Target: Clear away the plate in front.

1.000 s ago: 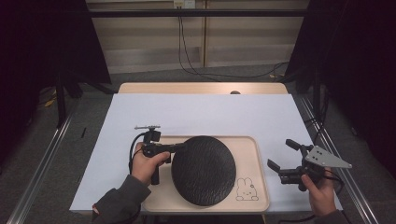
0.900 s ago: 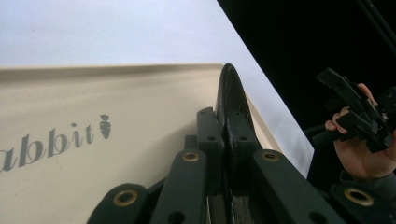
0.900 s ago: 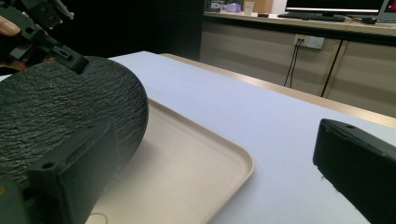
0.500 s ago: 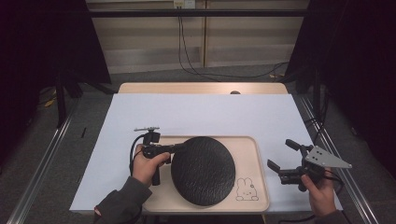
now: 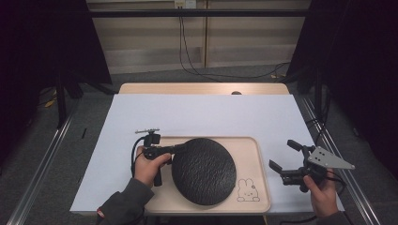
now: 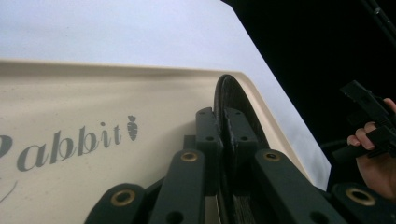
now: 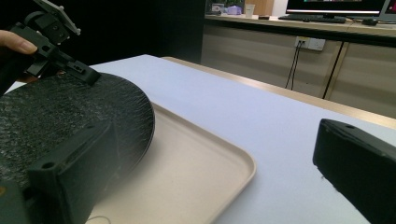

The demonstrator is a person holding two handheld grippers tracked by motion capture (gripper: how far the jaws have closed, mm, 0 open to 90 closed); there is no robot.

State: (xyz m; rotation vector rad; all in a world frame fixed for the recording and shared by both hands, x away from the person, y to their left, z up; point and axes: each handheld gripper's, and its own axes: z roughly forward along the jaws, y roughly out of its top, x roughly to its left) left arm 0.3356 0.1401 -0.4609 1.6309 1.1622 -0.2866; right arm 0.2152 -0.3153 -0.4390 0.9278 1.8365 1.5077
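— Black, rough-grained disc [image 5: 203, 170]: where does it sit?

— On the beige tray [image 5: 261, 187], covering most of the tray's left and middle. Its left edge is lifted off the tray floor; the left gripper view shows the disc [image 6: 232, 100] edge-on, standing clear of the tray [image 6: 93, 102].

— What has hold of it?

— The left gripper [image 5: 174, 148]. Its jaws are closed tight on the disc's upper left rim, one on each face, with the rim pinched between them. The person's left hand [image 5: 149, 164] grips the handle, just left of the disc.

— And the other one?

— The right gripper [image 5: 284, 156] is held over the white sheet [image 5: 197, 115], right of the tray and apart from it. Its jaws stand wide apart and hold nothing. The right hand [image 5: 319, 187] holds it from below.

— Anything printed on the tray?

— A rabbit drawing [image 5: 247, 190] in the near right corner, just beside the disc. Up close, grey lettering reads "abbit" with a small carrot [image 6: 132, 127].

— What carries it all?

— A wooden surface [image 5: 202, 88] under the sheet, with its far edge showing beyond the paper.
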